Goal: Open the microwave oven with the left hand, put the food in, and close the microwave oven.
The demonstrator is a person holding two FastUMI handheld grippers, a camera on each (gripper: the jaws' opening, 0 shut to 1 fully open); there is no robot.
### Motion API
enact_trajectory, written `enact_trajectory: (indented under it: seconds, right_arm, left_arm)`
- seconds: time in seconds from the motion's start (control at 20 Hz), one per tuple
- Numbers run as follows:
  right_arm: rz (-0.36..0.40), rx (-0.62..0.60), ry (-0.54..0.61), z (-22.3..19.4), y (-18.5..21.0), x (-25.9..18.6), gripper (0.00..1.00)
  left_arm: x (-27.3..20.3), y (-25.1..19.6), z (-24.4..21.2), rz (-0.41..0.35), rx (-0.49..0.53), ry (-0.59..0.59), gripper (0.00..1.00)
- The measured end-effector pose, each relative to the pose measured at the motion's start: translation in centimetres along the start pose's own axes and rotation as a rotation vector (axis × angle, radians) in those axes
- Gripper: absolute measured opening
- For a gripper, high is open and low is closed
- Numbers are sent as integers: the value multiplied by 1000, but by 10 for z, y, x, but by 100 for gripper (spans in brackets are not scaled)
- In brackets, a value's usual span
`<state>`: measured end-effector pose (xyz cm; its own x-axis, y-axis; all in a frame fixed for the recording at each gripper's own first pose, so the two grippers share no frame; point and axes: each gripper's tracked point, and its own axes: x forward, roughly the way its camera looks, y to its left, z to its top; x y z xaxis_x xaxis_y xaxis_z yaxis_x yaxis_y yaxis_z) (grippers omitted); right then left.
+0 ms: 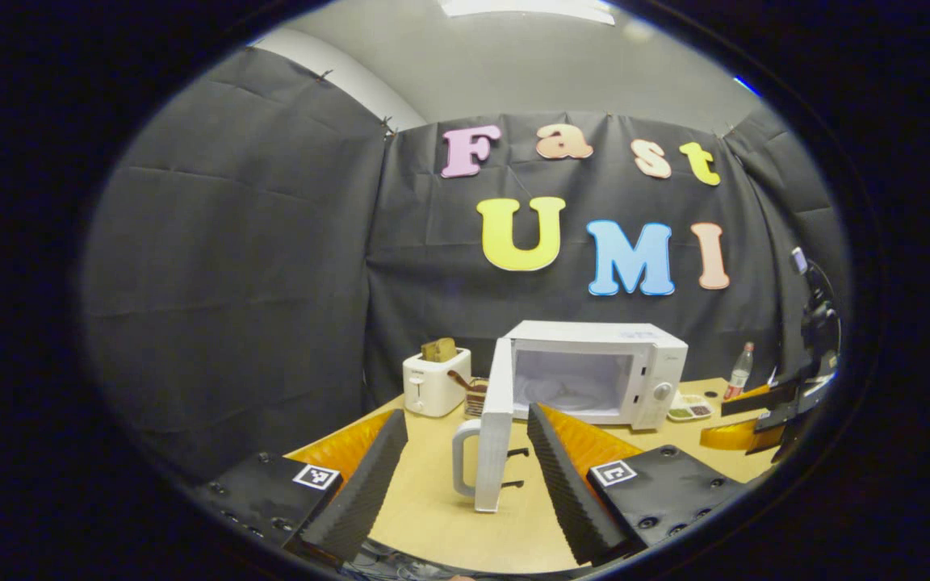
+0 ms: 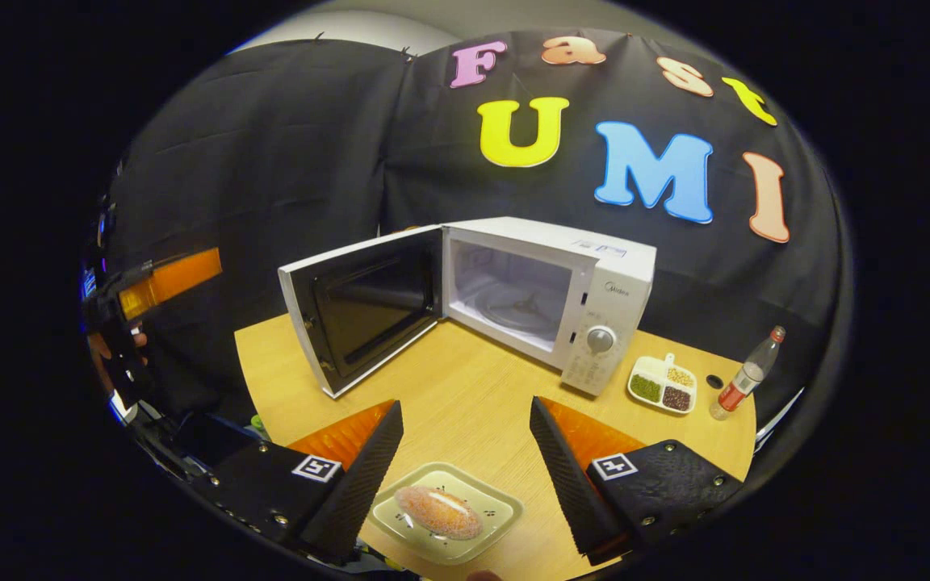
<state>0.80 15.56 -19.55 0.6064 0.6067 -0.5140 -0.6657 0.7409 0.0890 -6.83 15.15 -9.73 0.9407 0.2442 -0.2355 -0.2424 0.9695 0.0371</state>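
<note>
A: Left gripper view. How does the microwave oven (image 1: 598, 373) stand?

B: It sits on the wooden table (image 1: 433, 500) toward the back, its cavity exposed. The door (image 1: 493, 428) is swung fully outward on its left hinge and is seen nearly edge-on, its curved handle (image 1: 462, 460) facing left. The left gripper (image 1: 465, 476) has its fingers spread wide, one on each side of the door edge, touching nothing; it is released.

A: What else stands on the table in that view?

B: A white toaster (image 1: 435, 381) sits left of the oven with bread in its slot. To the right lie a divided dish (image 1: 689, 407) and a bottle (image 1: 739, 371). At the far right edge the other gripper appears, partly cut off.

A: Right gripper view. Where is the food?

B: A bread roll (image 2: 441, 512) lies on a pale square plate (image 2: 497, 516) at the near edge of the table (image 2: 465, 395), well in front of the oven (image 2: 550, 294) and outside it. The right gripper (image 2: 465, 468) hangs above the plate, its fingers parted to either side and clear of both plate and roll; it too is released.

A: And the oven from this side?

B: The open door (image 2: 364, 311) shows its dark inner window, and the glass turntable is visible inside the cavity. The divided dish (image 2: 663, 385) holds green, tan and dark contents just right of the control panel, with the bottle (image 2: 747, 375) beside it. The left gripper (image 2: 154, 282) is seen at the left edge, held by a hand (image 2: 114, 355).
</note>
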Motion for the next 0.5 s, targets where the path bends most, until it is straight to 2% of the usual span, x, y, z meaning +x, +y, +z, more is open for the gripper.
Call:
enact_trajectory:
  seconds: [0.2,0.5]
  right_arm:
    - [160,-39,114,-36,15,13,97]
    - [285,-155,270,-97,27,25,98]
  left_arm:
    - [-21,-4,23,49,12,-38,97]
    - [-45,-14,43,119,33,-80,97]
